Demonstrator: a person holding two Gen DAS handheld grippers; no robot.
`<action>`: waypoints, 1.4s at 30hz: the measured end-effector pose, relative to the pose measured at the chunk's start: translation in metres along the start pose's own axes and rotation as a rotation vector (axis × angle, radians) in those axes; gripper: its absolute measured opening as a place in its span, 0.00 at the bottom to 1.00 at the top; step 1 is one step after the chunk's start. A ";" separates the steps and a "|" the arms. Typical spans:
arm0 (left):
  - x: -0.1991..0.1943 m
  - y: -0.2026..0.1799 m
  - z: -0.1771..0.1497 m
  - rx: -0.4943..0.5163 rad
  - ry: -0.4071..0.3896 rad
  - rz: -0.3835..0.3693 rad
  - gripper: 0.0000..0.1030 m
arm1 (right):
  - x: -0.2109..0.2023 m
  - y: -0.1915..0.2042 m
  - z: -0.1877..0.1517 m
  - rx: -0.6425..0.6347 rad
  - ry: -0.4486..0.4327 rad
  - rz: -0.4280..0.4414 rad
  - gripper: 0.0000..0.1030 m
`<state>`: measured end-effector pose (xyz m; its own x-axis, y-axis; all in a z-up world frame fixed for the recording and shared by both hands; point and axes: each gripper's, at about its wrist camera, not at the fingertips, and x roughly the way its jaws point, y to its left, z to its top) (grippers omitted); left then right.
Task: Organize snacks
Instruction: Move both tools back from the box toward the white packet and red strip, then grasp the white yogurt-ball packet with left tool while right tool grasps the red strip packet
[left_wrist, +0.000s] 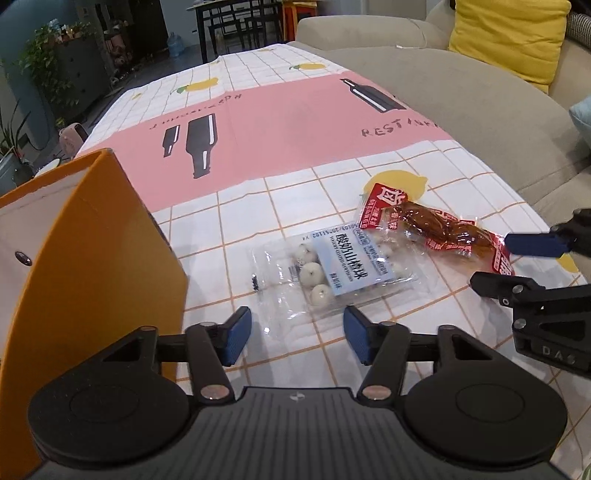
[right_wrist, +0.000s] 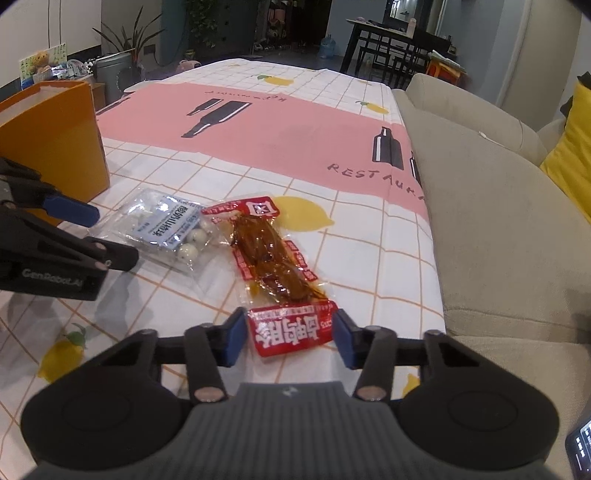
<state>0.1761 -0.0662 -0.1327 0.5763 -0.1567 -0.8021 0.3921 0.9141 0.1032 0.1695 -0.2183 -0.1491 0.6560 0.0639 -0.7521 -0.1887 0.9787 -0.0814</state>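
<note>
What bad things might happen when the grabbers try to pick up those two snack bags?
1. The red snack packet overlaps a corner of the clear bag of white balls, so lifting one may drag the other.
2. The right hand-held gripper straddles only the packet's end; it may slip out.
3. The packet lies near the table edge by the sofa and may slide off.

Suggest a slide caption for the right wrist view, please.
Open right gripper straddles the red snack pack beside the clear one.

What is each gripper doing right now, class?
Left gripper: open, holding nothing, near the clear snack pack.
Right gripper: open around the red snack packet.
</note>
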 end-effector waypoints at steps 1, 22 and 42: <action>-0.001 -0.001 0.000 0.000 0.001 -0.009 0.48 | 0.000 0.001 0.000 -0.006 -0.002 -0.002 0.32; -0.058 -0.041 -0.049 -0.010 0.116 -0.152 0.04 | -0.043 0.022 -0.020 0.048 0.125 -0.002 0.24; -0.114 -0.044 -0.062 0.056 0.025 -0.291 0.61 | -0.091 0.008 -0.039 0.164 0.158 0.094 0.38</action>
<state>0.0483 -0.0656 -0.0826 0.4163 -0.3988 -0.8171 0.5776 0.8100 -0.1010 0.0801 -0.2237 -0.1064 0.5166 0.1376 -0.8451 -0.1137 0.9893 0.0915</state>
